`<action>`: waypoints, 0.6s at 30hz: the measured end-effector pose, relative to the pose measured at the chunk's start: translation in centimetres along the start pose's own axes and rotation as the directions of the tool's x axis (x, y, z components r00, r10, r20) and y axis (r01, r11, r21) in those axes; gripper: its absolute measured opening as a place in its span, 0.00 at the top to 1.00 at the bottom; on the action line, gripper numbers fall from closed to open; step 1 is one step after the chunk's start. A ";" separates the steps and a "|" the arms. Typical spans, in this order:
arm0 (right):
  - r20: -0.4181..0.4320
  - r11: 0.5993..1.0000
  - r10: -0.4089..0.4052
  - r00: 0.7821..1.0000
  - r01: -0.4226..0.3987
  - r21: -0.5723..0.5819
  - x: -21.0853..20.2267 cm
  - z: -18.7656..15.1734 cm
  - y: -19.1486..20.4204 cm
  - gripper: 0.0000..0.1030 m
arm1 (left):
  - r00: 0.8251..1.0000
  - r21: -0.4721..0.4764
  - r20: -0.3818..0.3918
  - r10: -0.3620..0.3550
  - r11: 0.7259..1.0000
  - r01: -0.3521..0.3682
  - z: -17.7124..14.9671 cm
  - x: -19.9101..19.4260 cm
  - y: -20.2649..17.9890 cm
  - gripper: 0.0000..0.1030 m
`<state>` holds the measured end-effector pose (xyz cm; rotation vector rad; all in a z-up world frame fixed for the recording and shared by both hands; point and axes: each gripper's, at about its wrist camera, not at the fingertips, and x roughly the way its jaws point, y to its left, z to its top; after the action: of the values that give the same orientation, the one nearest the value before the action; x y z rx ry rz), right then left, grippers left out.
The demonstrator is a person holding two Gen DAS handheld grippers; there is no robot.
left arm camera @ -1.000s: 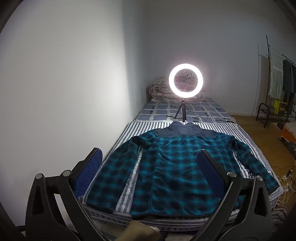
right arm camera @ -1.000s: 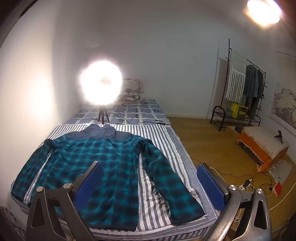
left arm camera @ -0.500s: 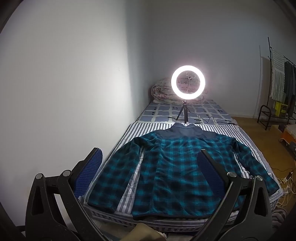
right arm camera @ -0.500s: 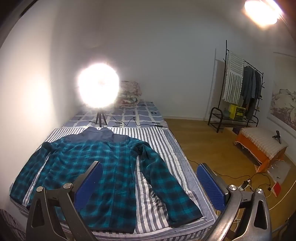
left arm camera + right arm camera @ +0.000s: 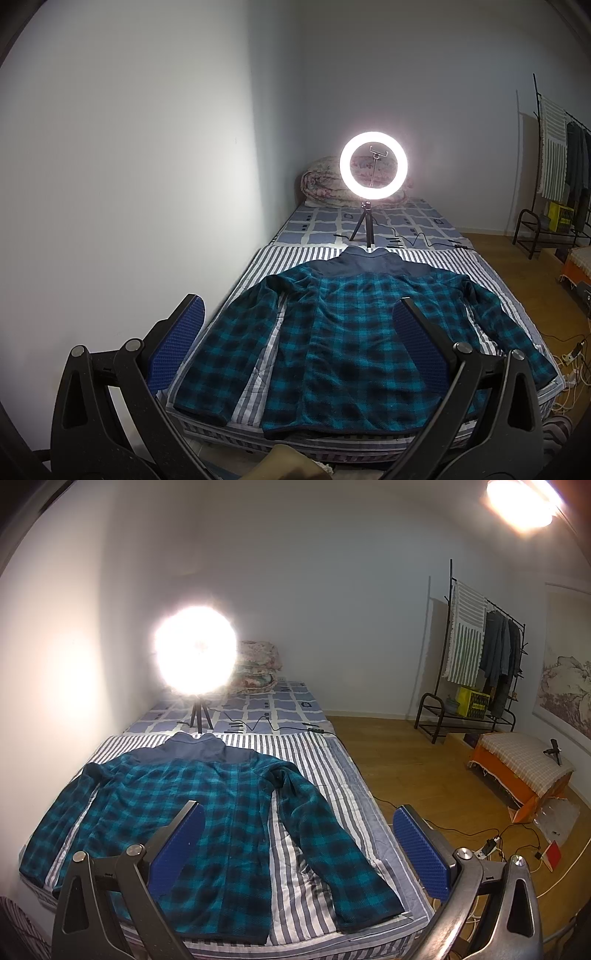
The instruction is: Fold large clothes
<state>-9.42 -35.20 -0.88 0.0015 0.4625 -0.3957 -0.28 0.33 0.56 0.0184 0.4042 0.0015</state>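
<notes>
Left claw (image 5: 293, 332): I hold it released, its two blue pads spread wide and grasping nothing, raised above the near end of the bed and well apart from the cloth.
Right claw (image 5: 299, 834): also released and empty, held high over the near right part of the bed.
Why I hold them so: I judge both are spread and raised so that each can come down on its own side of the garment; folding is not yet begun.
Jacket (image 5: 354, 332): a teal and black checked fleece with a plain navy yoke and collar, lying flat on the bed, sleeves spread out and angled down to either side.
Which way it points: collar away from me, toward the ring light; hem at the near edge of the bed. Its long axis runs along the bed's length.
Bed (image 5: 325, 771): striped cover under the jacket, a blue checked sheet beyond.
Ring light (image 5: 373, 166): lit, on a small tripod just beyond the collar.
Beyond: a clothes rack (image 5: 476, 657) stands by the far wall on the right.
</notes>
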 end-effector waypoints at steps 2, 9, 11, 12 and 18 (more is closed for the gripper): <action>-0.001 1.000 0.000 1.000 0.000 -0.001 0.0 0.0 0.0 0.00 | 1.000 0.000 0.000 0.001 1.000 -0.001 0.0 0.0 0.0 0.00; 0.001 1.000 -0.003 1.000 0.003 0.002 0.1 -0.1 0.1 0.00 | 1.000 -0.002 0.002 0.001 1.000 -0.001 0.5 -0.3 -0.1 0.00; 0.000 1.000 -0.003 1.000 0.003 0.003 0.1 -0.1 0.2 0.00 | 1.000 -0.001 0.002 -0.001 1.000 0.001 0.6 -0.3 -0.1 0.00; 0.000 1.000 -0.003 1.000 0.003 0.002 0.2 -0.1 0.2 0.00 | 1.000 0.000 0.002 0.001 1.000 -0.001 0.5 -0.3 -0.1 0.00; 0.001 1.000 -0.006 1.000 0.006 0.001 0.0 0.1 0.2 0.00 | 1.000 0.002 0.004 0.003 1.000 -0.003 1.0 -0.3 -0.1 0.00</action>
<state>-9.30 -35.06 -0.82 0.0013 0.4618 -0.4020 -0.20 0.23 1.61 0.0212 0.4000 0.0040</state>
